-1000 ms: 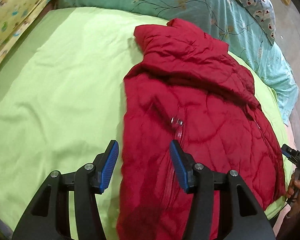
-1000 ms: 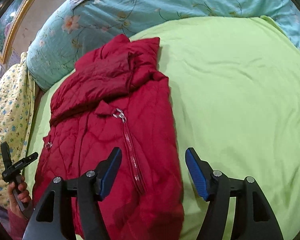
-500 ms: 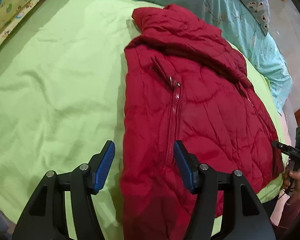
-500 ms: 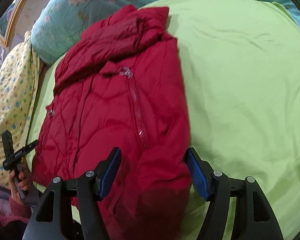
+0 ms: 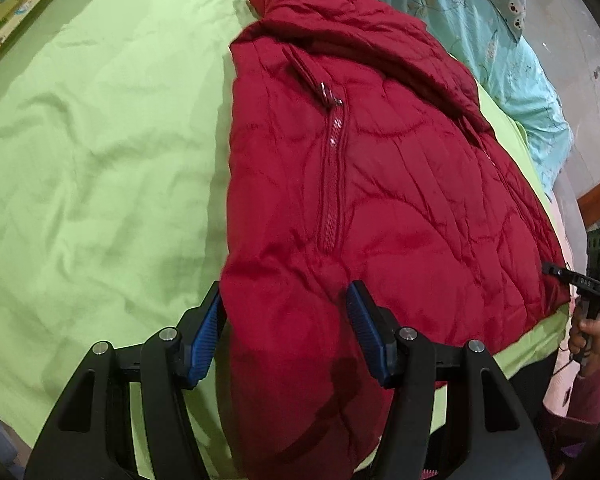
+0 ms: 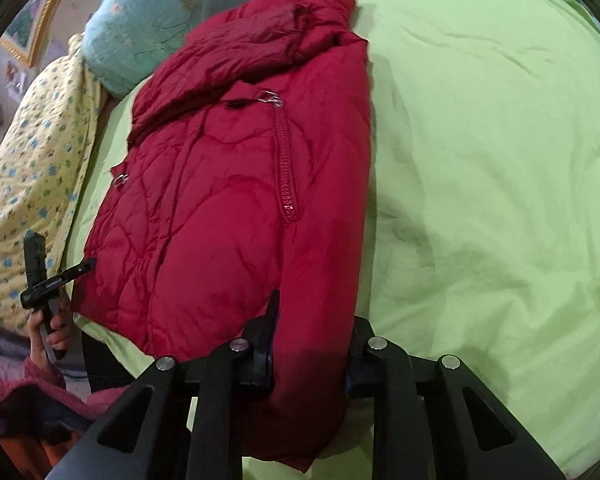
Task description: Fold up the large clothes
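Observation:
A red quilted jacket lies folded lengthwise on the green bed sheet, collar toward the pillows, zip pocket on top. It also shows in the right wrist view. My left gripper is open, and its blue pads straddle the jacket's near hem corner. My right gripper is also open, with the jacket's hem edge between its jaws. The fabric hides its pads. Each gripper shows small in the other's view, the right one and the left one, held in a hand.
A teal floral duvet lies along the head of the bed. A yellow patterned quilt lies at the side. The green sheet stretches wide beside the jacket. The bed's near edge is just below both grippers.
Both grippers have moved forward and down over the jacket's near hem. The hem now lies between each pair of jaws. The jaws stay open.

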`<state>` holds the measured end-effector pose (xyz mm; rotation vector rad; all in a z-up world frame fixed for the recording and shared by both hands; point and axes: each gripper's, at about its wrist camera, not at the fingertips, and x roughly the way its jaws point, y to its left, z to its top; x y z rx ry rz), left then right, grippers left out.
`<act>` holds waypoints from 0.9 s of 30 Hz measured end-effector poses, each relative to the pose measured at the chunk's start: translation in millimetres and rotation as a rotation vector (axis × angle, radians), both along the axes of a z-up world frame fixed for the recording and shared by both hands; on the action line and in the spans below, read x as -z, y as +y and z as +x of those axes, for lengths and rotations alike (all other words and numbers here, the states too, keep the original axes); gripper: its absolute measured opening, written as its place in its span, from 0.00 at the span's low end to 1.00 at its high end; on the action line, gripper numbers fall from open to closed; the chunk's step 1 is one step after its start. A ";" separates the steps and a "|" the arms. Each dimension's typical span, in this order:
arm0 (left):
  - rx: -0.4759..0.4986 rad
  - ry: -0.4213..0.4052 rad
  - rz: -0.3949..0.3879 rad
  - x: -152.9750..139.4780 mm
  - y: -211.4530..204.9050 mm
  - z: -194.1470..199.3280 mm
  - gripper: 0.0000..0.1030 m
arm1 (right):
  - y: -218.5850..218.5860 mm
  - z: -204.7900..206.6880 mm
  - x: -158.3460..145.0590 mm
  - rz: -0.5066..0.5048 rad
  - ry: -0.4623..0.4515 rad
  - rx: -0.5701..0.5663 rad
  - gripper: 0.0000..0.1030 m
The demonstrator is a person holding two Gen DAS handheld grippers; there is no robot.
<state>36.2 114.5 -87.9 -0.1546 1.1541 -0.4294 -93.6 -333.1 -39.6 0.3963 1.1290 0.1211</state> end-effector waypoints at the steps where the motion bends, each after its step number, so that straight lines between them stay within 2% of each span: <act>1: 0.008 0.008 -0.009 2.3 0.1 -0.9 0.58 | 0.5 1.4 1.7 0.002 0.006 -0.005 0.25; 4: 0.025 0.035 -0.024 9.4 -1.7 -2.0 0.58 | 0.8 4.3 4.7 0.009 0.009 -0.004 0.29; 8: 0.036 0.030 -0.038 9.4 -4.7 -3.2 0.58 | 1.8 3.6 6.5 0.002 0.005 0.000 0.31; 12: 0.091 0.020 -0.033 11.0 -18.3 -10.1 0.58 | -0.9 0.9 7.5 0.011 -0.006 0.007 0.31; 13: 0.099 0.013 -0.026 10.3 -20.0 -11.5 0.53 | -0.6 0.3 7.1 0.007 -0.011 0.007 0.30; 14: 0.109 0.004 -0.023 9.4 -21.5 -12.8 0.38 | -0.2 -0.3 6.6 0.004 -0.016 0.006 0.28; 17: 0.122 -0.019 -0.035 3.9 -21.9 -15.8 0.21 | 1.7 -2.1 3.7 0.011 -0.031 -0.003 0.24; 23: 0.144 -0.105 -0.029 -19.8 -20.9 -24.8 0.16 | 5.0 -9.6 -8.9 0.059 -0.073 -0.047 0.20; 27: 0.143 -0.141 -0.064 -37.9 -12.2 -28.0 0.15 | 1.8 -17.2 -19.1 0.140 -0.130 -0.074 0.19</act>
